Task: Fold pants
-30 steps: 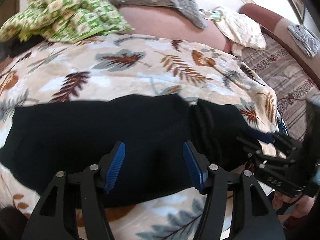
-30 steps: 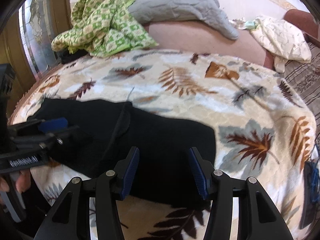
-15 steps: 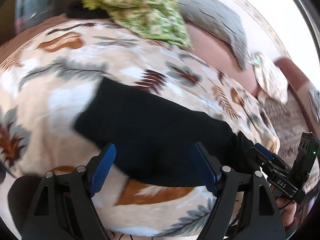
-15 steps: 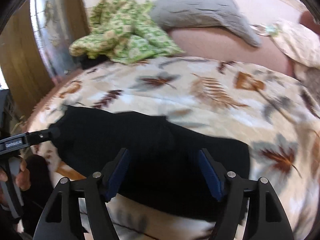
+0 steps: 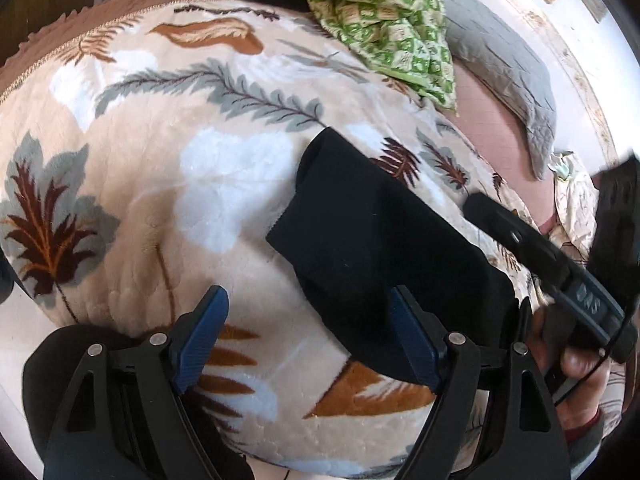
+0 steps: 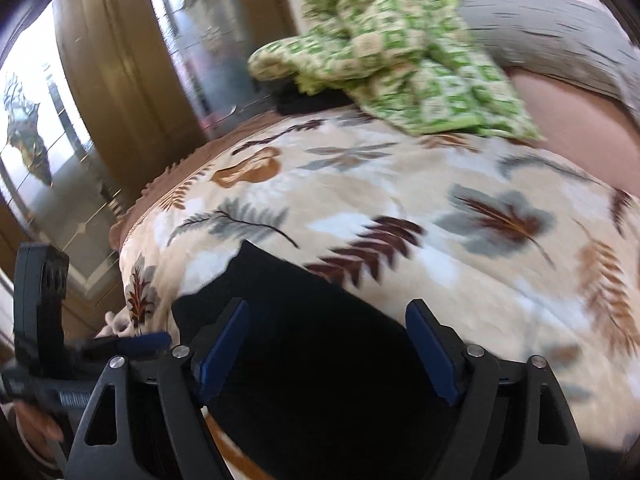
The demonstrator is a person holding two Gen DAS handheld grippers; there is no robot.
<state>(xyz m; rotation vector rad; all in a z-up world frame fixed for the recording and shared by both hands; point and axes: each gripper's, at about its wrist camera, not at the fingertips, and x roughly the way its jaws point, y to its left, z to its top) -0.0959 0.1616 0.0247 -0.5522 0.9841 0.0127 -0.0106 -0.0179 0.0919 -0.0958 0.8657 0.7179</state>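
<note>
The black pants [image 5: 372,240] lie folded flat on a leaf-patterned blanket [image 5: 160,168]. My left gripper [image 5: 308,340] is open and empty, low over the blanket at the pants' left end; its right finger overlaps the cloth's near edge. The pants also show in the right wrist view [image 6: 320,340], filling the gap of my right gripper [image 6: 326,352], which is open and empty above them. The right gripper's body shows at the right of the left wrist view [image 5: 560,272], the left gripper's at the lower left of the right wrist view [image 6: 44,320].
A green patterned cloth [image 5: 384,20] and a grey quilt [image 5: 508,76] lie at the far side of the bed. A wooden door with glass panels [image 6: 100,80] stands to the left. The bed's left edge [image 6: 132,216] is close.
Both grippers have swung left along the pants toward their left end. The views now show the bed's left edge and the door. Both stay open.
</note>
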